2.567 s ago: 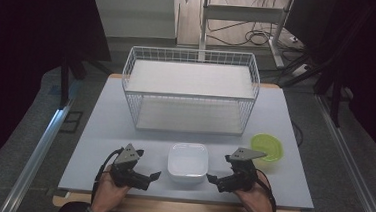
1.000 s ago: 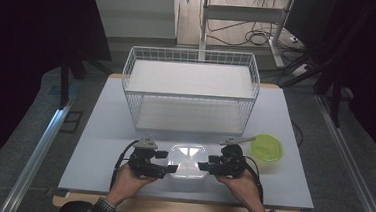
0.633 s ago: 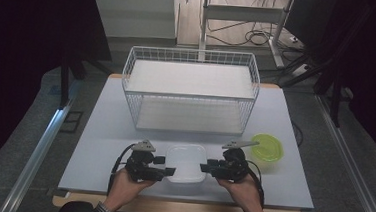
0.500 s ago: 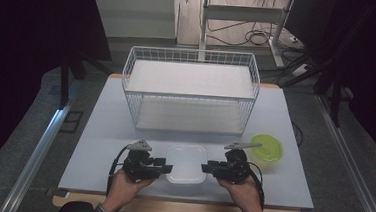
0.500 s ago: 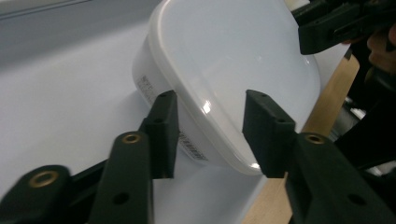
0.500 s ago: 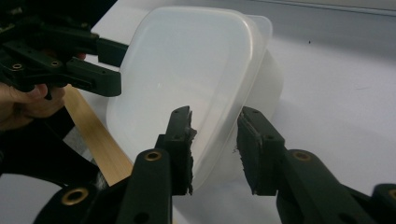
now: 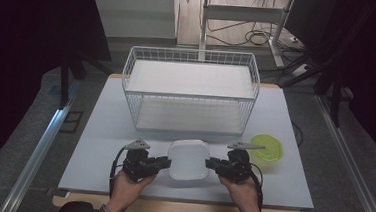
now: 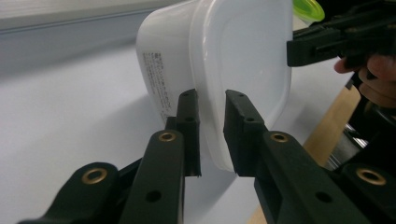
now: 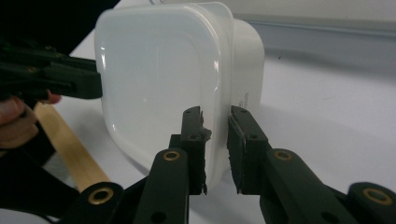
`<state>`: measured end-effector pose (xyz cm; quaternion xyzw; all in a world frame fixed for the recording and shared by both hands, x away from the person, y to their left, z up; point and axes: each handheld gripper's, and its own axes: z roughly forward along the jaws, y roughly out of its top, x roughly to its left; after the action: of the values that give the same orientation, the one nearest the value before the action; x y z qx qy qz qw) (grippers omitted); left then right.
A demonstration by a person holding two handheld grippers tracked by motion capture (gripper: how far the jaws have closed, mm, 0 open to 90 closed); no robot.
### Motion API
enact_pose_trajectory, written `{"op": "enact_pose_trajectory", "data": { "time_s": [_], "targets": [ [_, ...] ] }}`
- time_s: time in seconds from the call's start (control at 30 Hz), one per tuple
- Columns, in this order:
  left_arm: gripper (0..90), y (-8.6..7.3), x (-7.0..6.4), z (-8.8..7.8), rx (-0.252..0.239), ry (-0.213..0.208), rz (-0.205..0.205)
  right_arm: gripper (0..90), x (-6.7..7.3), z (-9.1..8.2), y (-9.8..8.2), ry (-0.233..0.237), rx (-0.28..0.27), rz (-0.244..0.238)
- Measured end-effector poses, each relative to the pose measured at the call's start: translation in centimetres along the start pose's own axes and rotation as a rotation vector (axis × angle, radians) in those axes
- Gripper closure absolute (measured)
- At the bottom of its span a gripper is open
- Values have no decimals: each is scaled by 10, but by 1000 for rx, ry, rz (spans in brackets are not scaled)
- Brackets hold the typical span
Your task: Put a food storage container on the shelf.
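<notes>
A white, rounded-square plastic container sits near the table's front edge, between my two grippers. My left gripper holds its left rim and my right gripper holds its right rim. In the left gripper view the container's wall runs between the two black jaws of the left gripper, whose pads press on it. The right gripper view shows the same for the right gripper on the opposite wall. Both pairs of jaws have just been closing on that rim.
A white wire basket stands behind the container across the middle of the pale table. A lime-green round lid lies to the right, just beyond my right gripper. The table's wooden front edge is close under my hands.
Both grippers came in from either side of the container. Over the last second their jaws narrowed onto its opposite walls, while the hands barely shifted.
</notes>
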<state>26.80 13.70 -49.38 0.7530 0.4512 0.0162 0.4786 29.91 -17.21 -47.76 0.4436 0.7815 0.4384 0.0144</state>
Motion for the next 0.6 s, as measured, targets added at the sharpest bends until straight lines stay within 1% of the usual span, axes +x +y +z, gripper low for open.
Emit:
{"op": "enact_pose_trajectory", "data": {
  "time_s": [0.1,0.17,0.23,0.33,0.37,0.4,0.43,0.5,0.6],
  "targets": [
    [783,1,1,1,-8,17,-2,777,4,1,0,-28,-8,-36],
    [783,1,1,2,-16,36,5,777,6,2,0,-39,-15,-50],
    [779,2,1,2,-26,52,7,779,7,3,0,-44,-19,-61],
    [764,4,1,2,-57,89,3,788,9,3,1,-36,-30,-73],
    [758,5,1,2,-62,100,5,791,13,2,3,-38,-34,-93],
    [758,6,1,2,-63,106,7,791,13,2,3,-38,-34,-93],
    [757,6,1,2,-66,112,7,791,14,2,4,-47,-37,-106],
    [757,7,2,1,-74,114,5,791,16,2,6,-55,-46,-116],
    [758,10,0,-1,-84,125,11,792,16,2,9,-50,-58,-119]
  ]
}}
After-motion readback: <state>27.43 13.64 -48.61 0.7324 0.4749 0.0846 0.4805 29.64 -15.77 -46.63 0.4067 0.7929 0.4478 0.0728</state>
